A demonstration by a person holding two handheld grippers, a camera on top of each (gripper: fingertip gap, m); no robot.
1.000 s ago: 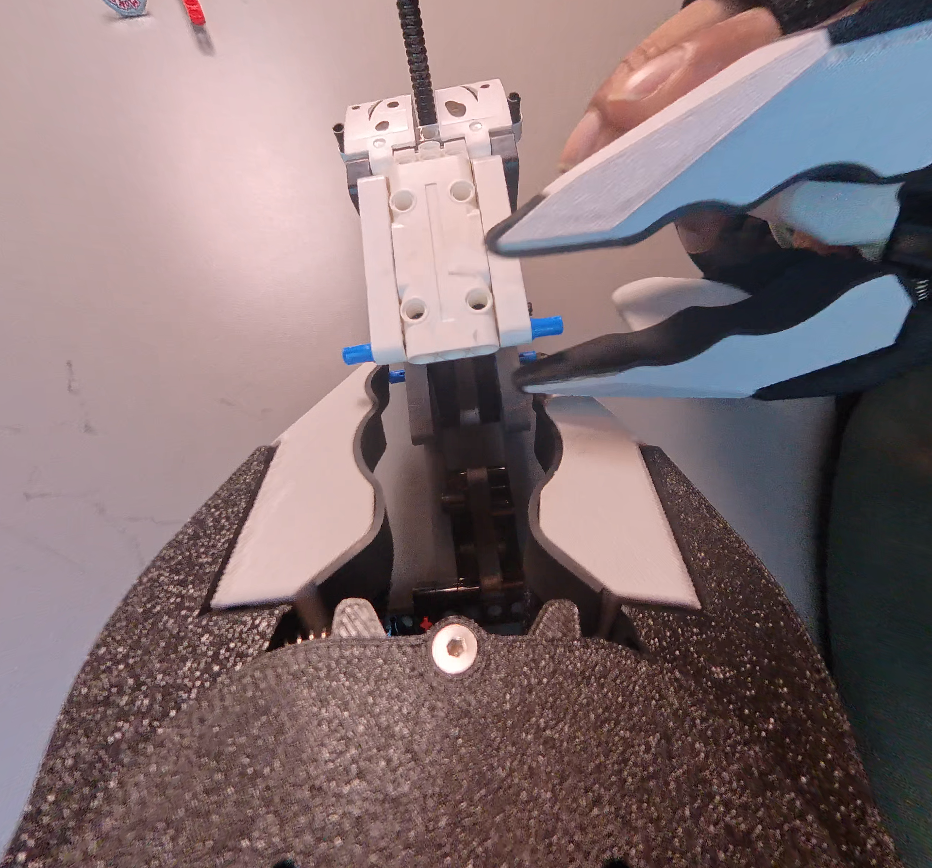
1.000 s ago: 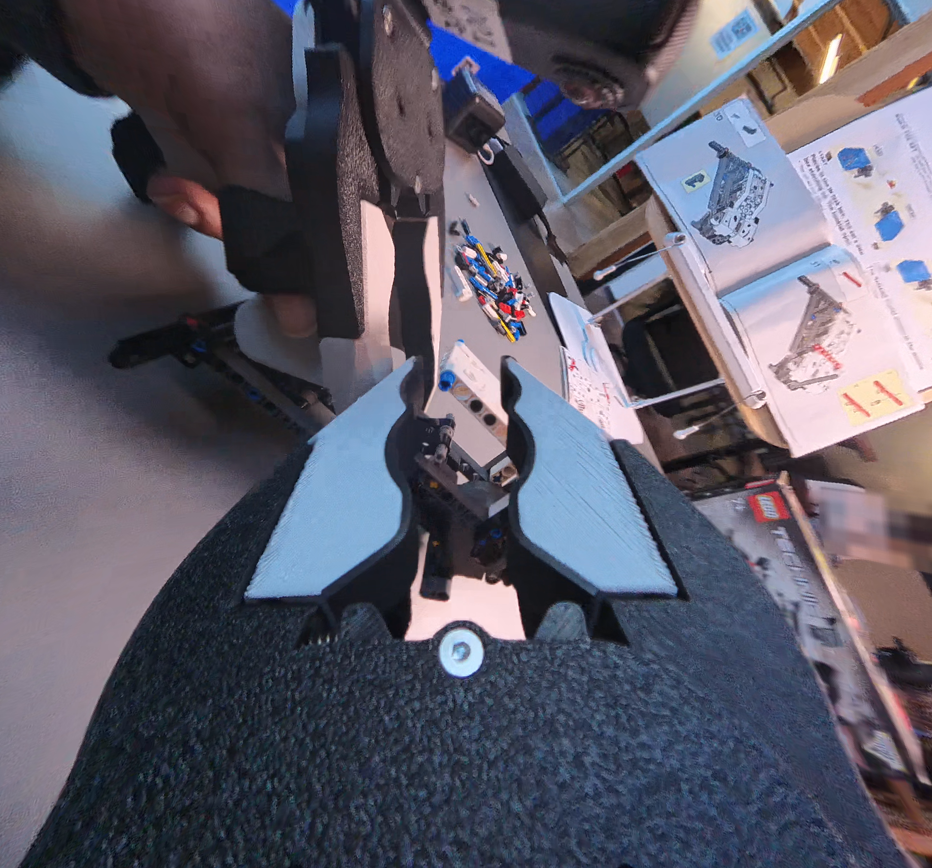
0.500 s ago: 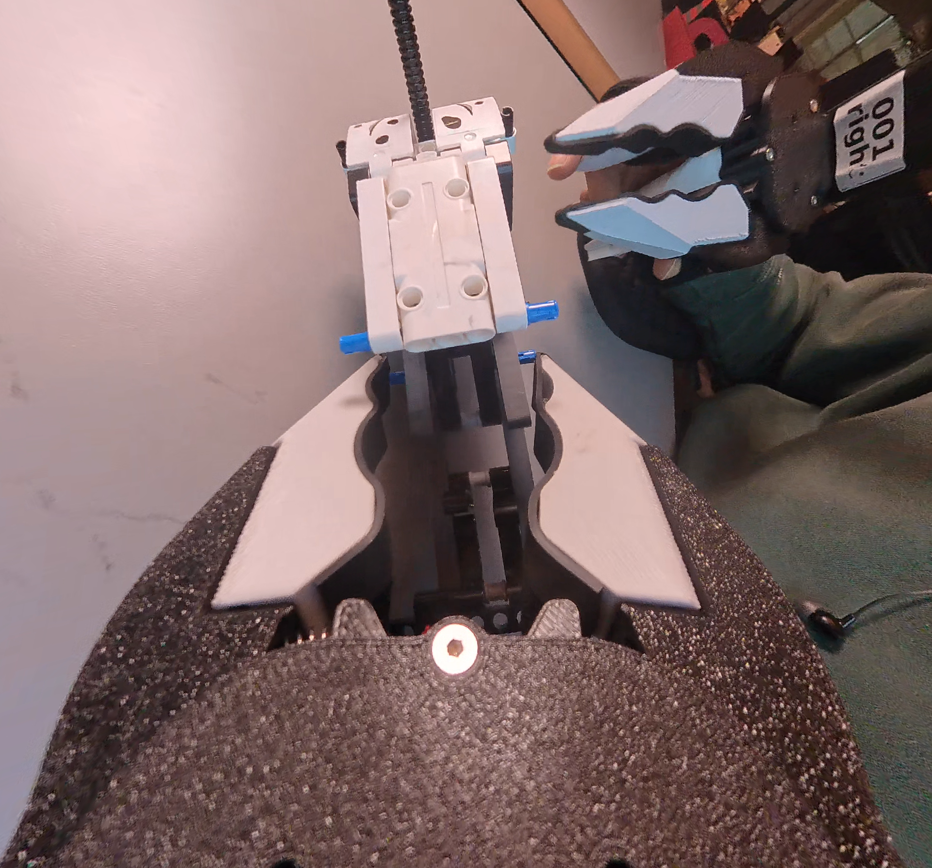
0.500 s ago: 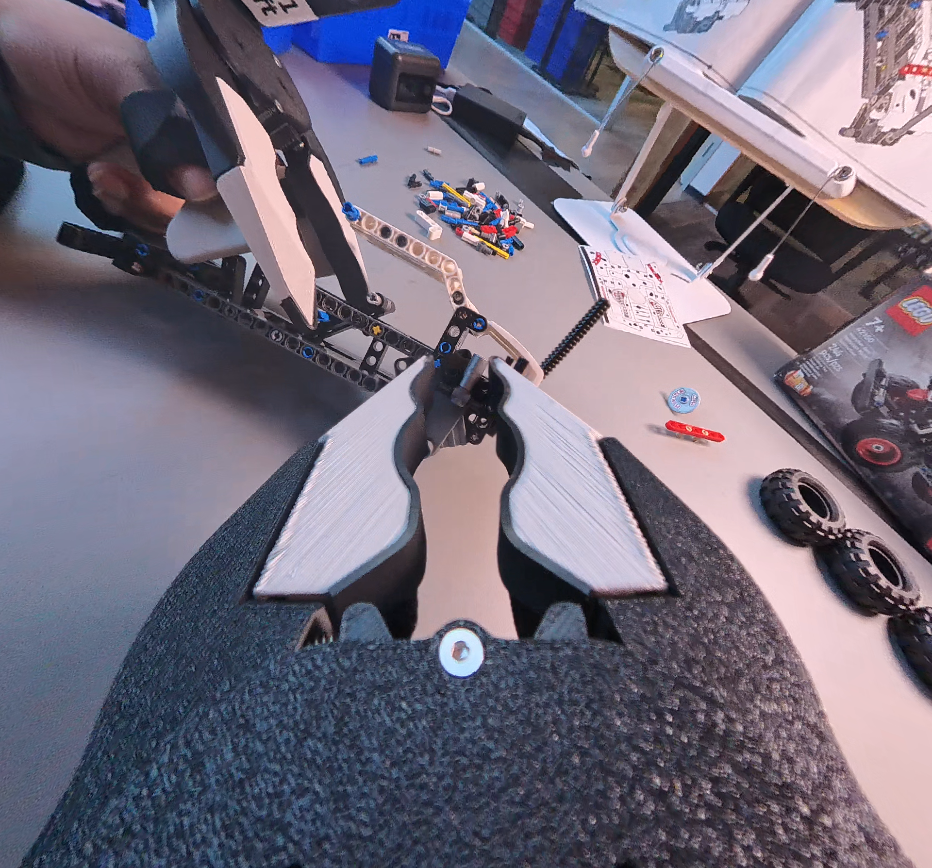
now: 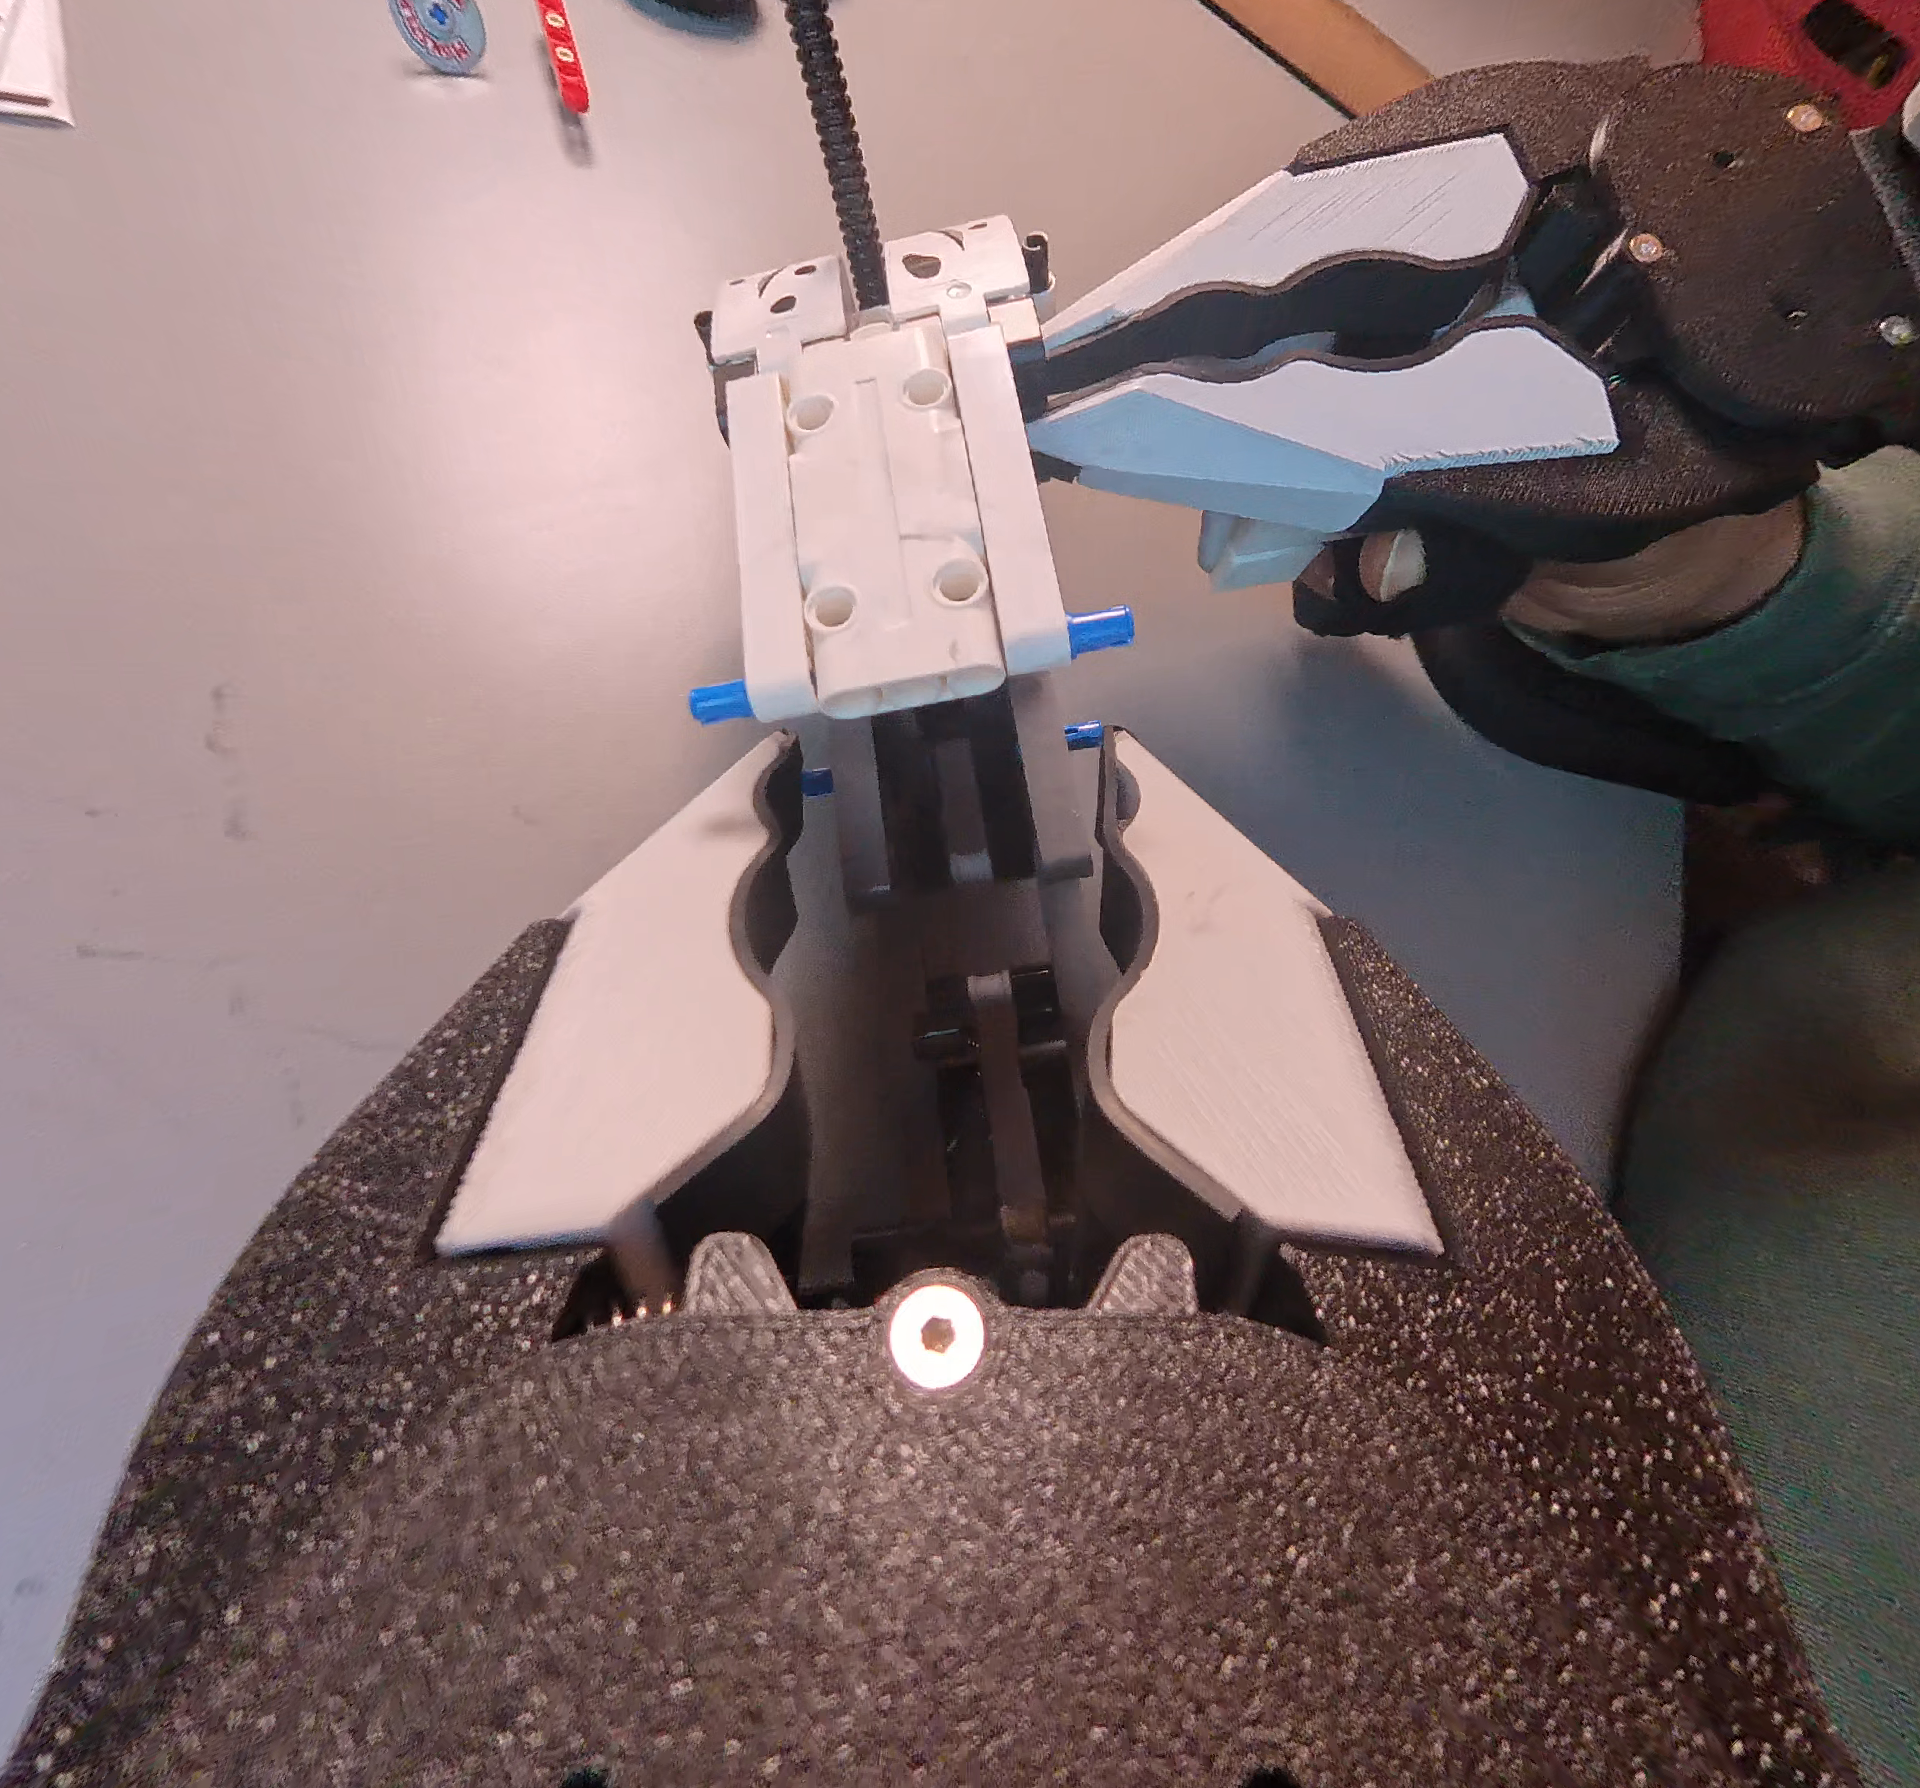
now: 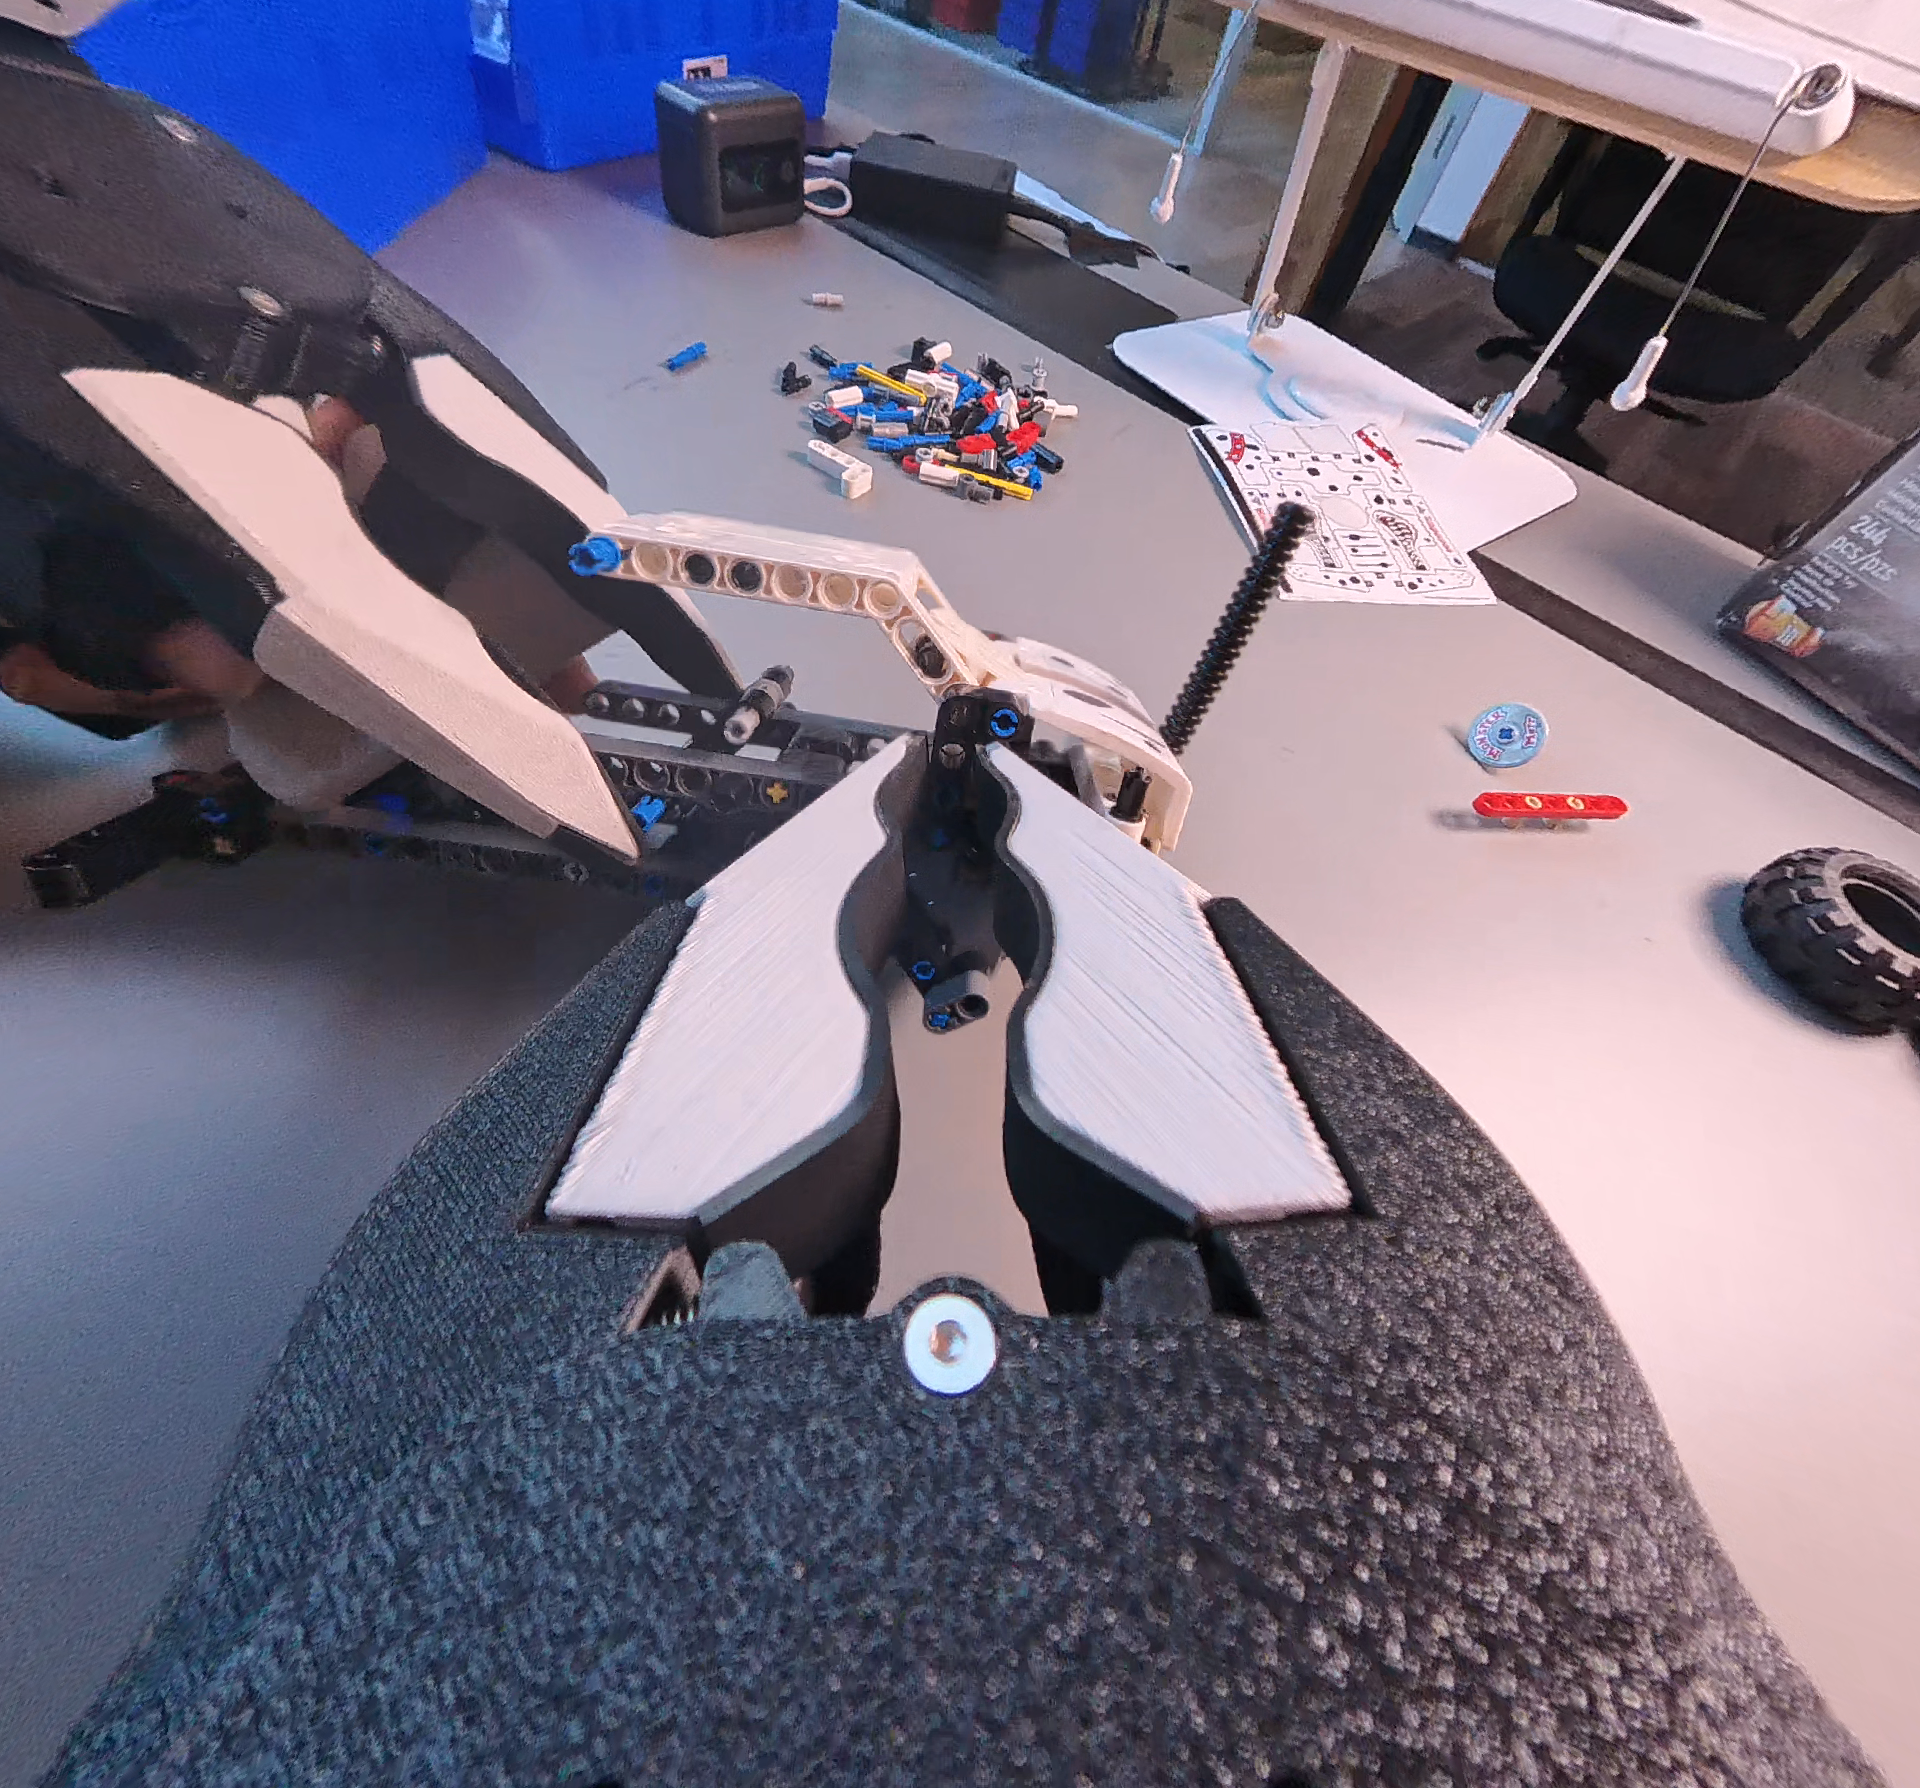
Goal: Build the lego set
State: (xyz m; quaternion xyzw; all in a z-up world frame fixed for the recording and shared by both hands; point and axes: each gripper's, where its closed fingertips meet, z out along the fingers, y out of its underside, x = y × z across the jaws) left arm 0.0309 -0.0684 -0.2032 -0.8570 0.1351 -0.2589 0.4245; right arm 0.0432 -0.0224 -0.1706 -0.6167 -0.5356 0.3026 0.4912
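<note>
- Grey table (image 5: 312,595) is carrying the model (image 5: 894,512), a black frame under white panels.
- Left gripper (image 5: 940,793) is clamping the frame, fingers (image 5: 644,1042) closed against both sides.
- Right gripper (image 6: 945,782) is pinching a black connector (image 6: 951,917) at the model's white end (fingers nearly together).
- Loose parts (image 6: 935,419), a tyre (image 6: 1839,938) and a red beam (image 6: 1548,805) are lying nearby.

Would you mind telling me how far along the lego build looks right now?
Done: a black chassis frame already carries white panels and a black ribbed hose. In hand: the left gripper is shut on the frame, while the right gripper presses a small black connector piece against its side. Left: the tyres, red beam, round disc and loose parts pile lie unused.
</note>
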